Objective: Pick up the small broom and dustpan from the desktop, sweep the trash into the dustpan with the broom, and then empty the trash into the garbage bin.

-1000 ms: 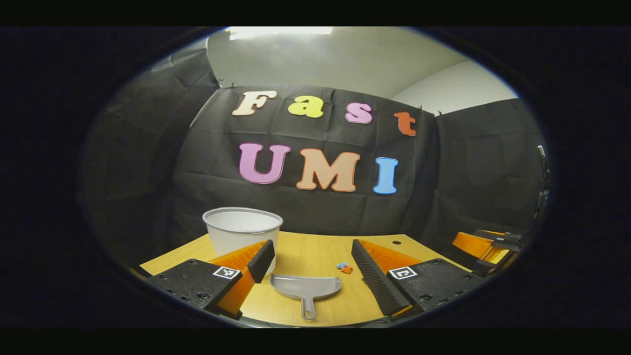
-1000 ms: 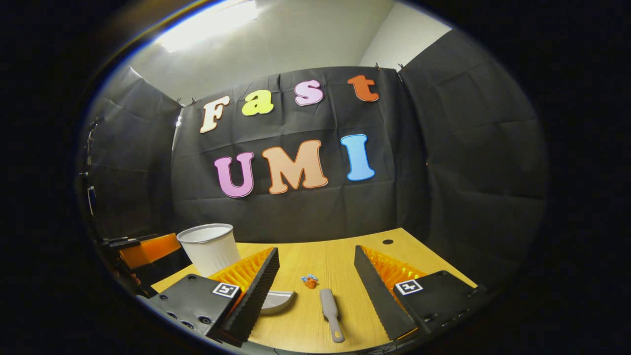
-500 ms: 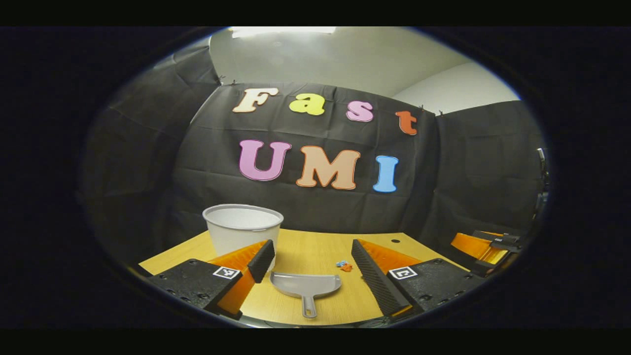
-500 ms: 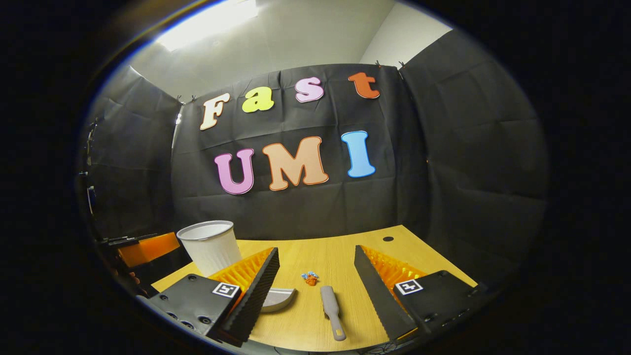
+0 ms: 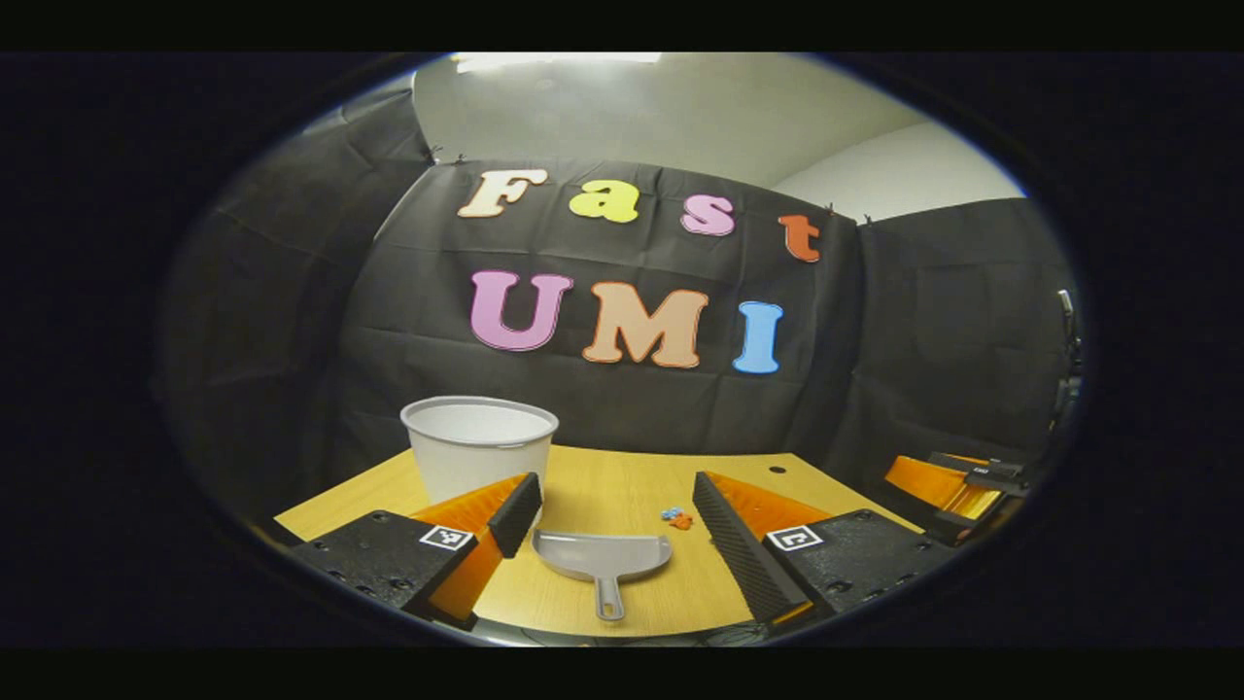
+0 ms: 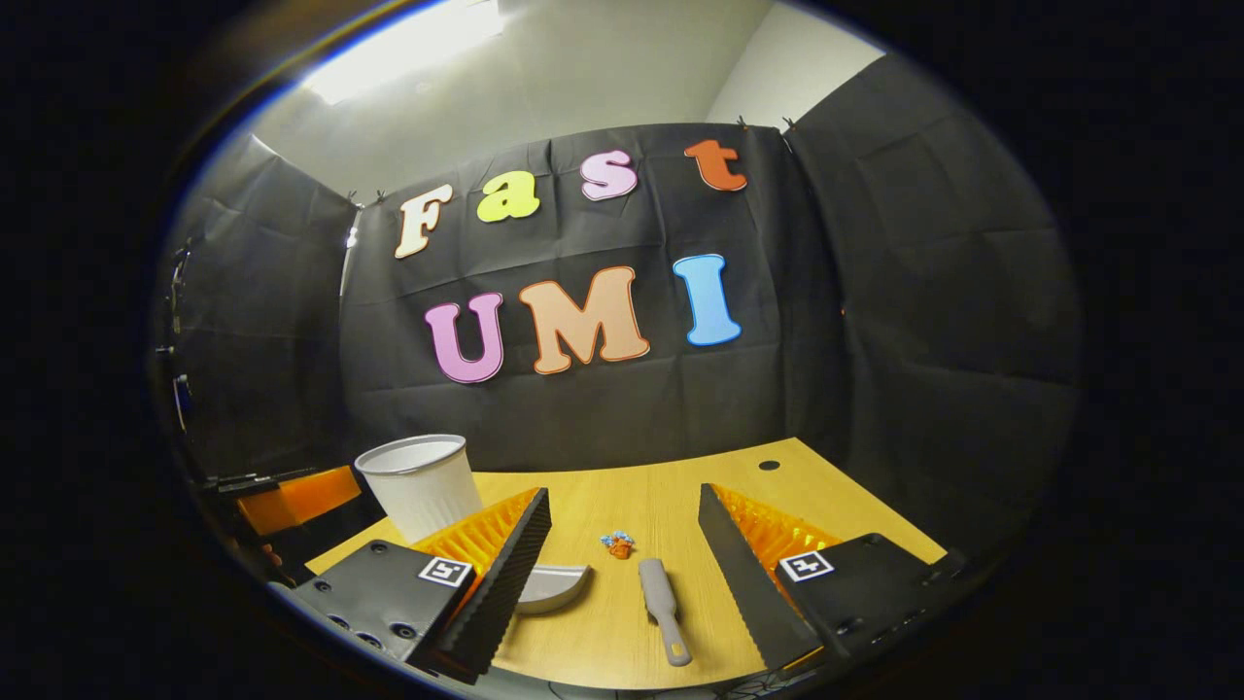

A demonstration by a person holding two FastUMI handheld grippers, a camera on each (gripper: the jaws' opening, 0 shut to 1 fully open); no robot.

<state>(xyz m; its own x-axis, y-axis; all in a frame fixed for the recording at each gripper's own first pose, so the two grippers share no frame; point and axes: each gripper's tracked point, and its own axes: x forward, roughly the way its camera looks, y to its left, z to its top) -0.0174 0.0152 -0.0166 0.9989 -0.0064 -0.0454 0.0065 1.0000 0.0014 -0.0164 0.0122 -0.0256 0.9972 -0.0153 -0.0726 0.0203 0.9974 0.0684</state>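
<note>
Both tongs are spread wide, holding nothing: left tongs (image 5: 614,525) frame the grey plastic dustpan (image 5: 603,557), right tongs (image 6: 622,559) frame the small grey broom (image 6: 664,610), both flat on the wooden counter (image 5: 622,486). The broom handle's thin, so an off-centre pinch could probably skid it into the little orange-and-blue trash (image 6: 616,544) short of the white plastic bin (image 5: 478,449).

ceiling light (image 6: 408,49) glares overhead; booth dim, edges fisheye-warped, focus soft.

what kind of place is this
Most likely a staged recording booth, not a real home: black cloth walls in a wooden desk, and on it sit only a white bin, a dustpan, a broom and a bit of trash.
</note>
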